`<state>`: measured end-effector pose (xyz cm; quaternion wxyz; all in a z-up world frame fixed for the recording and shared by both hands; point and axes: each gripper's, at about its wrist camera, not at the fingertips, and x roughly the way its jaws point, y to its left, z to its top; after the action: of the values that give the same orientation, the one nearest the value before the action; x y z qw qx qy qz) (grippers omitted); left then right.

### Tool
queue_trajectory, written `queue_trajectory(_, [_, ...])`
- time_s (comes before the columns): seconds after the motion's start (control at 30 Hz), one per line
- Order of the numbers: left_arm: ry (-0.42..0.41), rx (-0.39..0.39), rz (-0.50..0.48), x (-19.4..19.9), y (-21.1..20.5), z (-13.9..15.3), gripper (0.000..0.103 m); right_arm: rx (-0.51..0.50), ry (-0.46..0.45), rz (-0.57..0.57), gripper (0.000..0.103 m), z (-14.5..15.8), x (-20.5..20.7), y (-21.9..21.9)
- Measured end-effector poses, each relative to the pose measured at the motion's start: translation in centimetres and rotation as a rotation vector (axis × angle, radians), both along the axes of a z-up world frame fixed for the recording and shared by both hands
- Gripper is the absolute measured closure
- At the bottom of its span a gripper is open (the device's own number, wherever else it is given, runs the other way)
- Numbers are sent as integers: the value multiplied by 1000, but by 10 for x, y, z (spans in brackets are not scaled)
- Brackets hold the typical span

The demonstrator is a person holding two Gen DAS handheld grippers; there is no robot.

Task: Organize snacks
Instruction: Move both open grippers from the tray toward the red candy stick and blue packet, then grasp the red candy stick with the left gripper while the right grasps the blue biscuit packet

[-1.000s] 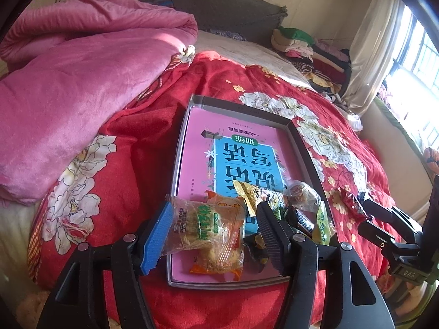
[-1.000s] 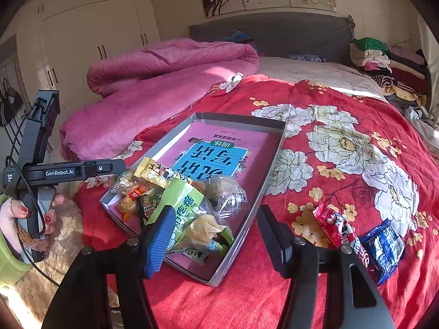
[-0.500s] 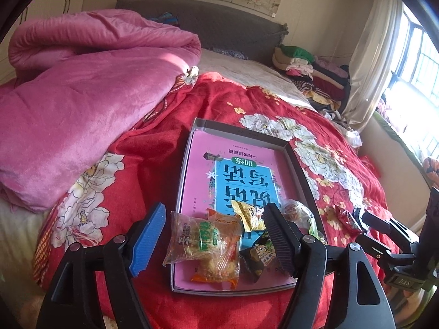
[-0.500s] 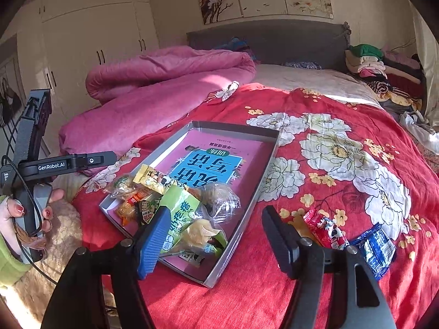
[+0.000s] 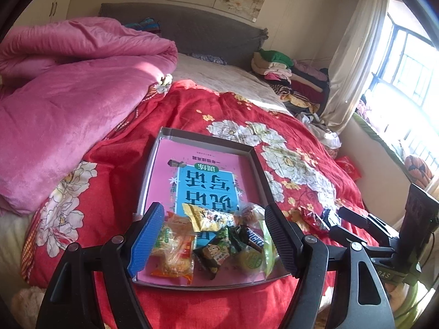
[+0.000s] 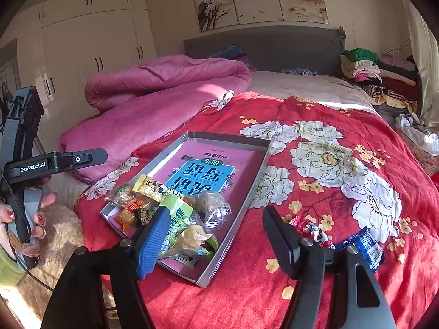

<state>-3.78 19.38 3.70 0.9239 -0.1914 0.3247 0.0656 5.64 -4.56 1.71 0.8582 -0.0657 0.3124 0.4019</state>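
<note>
Left gripper (image 5: pixel 214 235): jaws apart with nothing pinched; it hangs above the near end of the tray, the snack heap showing in the gap.
Right gripper (image 6: pixel 214 235): jaws apart and empty, above the tray's near right corner and the red cover.
Left hand (image 6: pixel 24 219): at 9 o'clock in the right wrist view, wrapped round its tool's handle.
Tray (image 5: pixel 259 164): shallow grey box at the centre of the bed, a pink and blue book (image 5: pixel 203 175) lying flat inside.
Snacks in tray (image 5: pixel 208 241): heaped at the 6 o'clock end on the book: orange pack (image 5: pixel 172 249), yellow pack (image 5: pixel 208 219), dark bar (image 5: pixel 253 240), green bag (image 6: pixel 181 216), clear wrapped pieces (image 6: pixel 214 205).
Loose snacks: red packet (image 6: pixel 315 231) and blue packet (image 6: pixel 365 246) on the cover at 4 o'clock of the tray, just beside each other, apart from the tray.
Cover (image 6: pixel 343 181): red with white flowers.
Quilt (image 5: pixel 68 96): pink, bunched at 10 o'clock.
Clothes (image 5: pixel 290 79): folded stack at 1 o'clock by the headboard.
</note>
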Motion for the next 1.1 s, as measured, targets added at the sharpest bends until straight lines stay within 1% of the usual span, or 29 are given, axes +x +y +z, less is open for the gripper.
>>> queue_trajectory(0.1, [4,9,-35,3,-17,4,26,-1,-23,-28,34,6,3,-12])
queue_trajectory(0.27, [18,-4,-103,13,-46,8,26,-2,-55,-83,34,16,11,-36])
queue_trajectory(0.37, [29,4,-141,21,-64,9,26,-8,-72,-118,34,20,16,-52])
queue_trajectory(0.5, [48,-6,-190,34,-86,10,26,-33,-115,-147,33,25,20,-68])
queue_trajectory(0.57, [53,-5,-210,42,-97,11,26,-35,-121,-158,33,26,23,-76])
queue_trajectory(0.73, [72,-1,-251,63,-123,10,26,-30,-84,-204,33,20,35,-96])
queue_trajectory(0.87, [104,-4,-285,78,-144,3,26,-55,-60,-253,33,14,47,-111])
queue_trajectory(1.0, [138,-36,-310,93,-161,-8,26,-85,-17,-301,33,4,60,-124])
queue_trajectory(1.1, [171,-68,-321,105,-170,-18,26,-113,16,-312,33,-4,69,-131])
